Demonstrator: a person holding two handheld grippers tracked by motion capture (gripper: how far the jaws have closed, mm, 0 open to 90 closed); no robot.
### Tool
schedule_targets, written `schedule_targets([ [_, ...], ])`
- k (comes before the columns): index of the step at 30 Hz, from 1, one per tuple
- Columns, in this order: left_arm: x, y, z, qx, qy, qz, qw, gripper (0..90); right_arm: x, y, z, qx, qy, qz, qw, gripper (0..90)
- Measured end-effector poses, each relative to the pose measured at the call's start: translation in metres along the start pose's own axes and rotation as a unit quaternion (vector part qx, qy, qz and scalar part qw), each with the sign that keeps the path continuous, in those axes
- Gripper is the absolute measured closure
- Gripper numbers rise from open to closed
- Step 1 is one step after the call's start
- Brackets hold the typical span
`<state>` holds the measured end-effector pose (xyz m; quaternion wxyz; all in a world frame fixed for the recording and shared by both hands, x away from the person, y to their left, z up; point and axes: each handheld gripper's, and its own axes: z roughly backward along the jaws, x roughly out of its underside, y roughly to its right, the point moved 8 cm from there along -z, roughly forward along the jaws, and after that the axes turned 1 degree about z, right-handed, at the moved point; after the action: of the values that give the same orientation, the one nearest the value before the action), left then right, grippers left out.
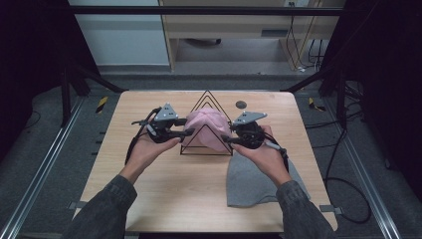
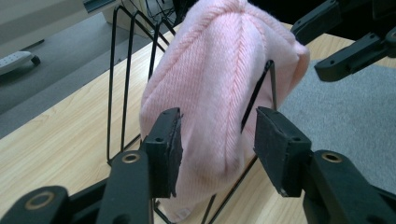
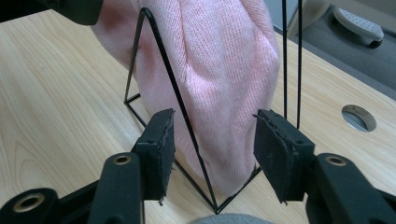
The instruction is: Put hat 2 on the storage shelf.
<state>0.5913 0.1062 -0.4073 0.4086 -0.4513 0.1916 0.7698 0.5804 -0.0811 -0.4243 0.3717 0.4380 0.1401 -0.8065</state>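
Two grippers, left (image 1: 188, 132) and right (image 1: 224, 139), jaws parted, flanking pink beanie (image 1: 209, 128) in wire rack (image 1: 206, 152), grey cloth (image 1: 249, 181) near table edge

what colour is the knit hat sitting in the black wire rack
The knit hat is pale pink, with a ribbed knit; the left gripper view shows it best.

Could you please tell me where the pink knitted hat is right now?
In the high view, the pink knitted hat stands in the black wire rack at the table's middle, between the left gripper and right gripper, with the grey hat nearer the person.
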Motion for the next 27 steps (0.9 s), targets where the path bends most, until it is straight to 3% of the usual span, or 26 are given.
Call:
schedule_targets([
  [8, 0.019, 0.002, 0.009, -0.021, -0.004, -0.001, 0.9998, 46.4, 0.012, 0.0, 0.01, 0.002, -0.004, 0.002, 1.0, 48.3],
  [14, 0.042, 0.005, 0.018, -0.036, -0.005, 0.018, 0.9992, 40.0, 0.027, 0.004, 0.018, 0.016, -0.014, 0.003, 0.9998, 46.9],
  [17, 0.065, 0.009, 0.024, -0.05, -0.016, 0.022, 0.9984, 32.3, 0.042, 0.015, 0.024, 0.031, -0.028, -0.006, 0.9991, 45.3],
  [18, 0.065, 0.009, 0.024, -0.05, -0.016, 0.022, 0.9984, 29.1, 0.042, 0.015, 0.024, 0.031, -0.028, -0.006, 0.9991, 45.3],
  [21, 0.086, 0.011, 0.029, -0.053, -0.032, 0.038, 0.9974, 22.4, 0.057, 0.028, 0.027, 0.045, -0.043, -0.024, 0.9978, 42.4],
  [24, 0.102, 0.01, 0.032, -0.059, -0.05, 0.038, 0.9963, 12.5, 0.077, 0.046, 0.03, 0.062, -0.069, -0.051, 0.9944, 34.8],
  [27, 0.115, 0.006, 0.037, -0.066, -0.06, 0.043, 0.9951, 9.8, 0.097, 0.066, 0.034, 0.071, -0.096, -0.084, 0.9893, 28.5],
])
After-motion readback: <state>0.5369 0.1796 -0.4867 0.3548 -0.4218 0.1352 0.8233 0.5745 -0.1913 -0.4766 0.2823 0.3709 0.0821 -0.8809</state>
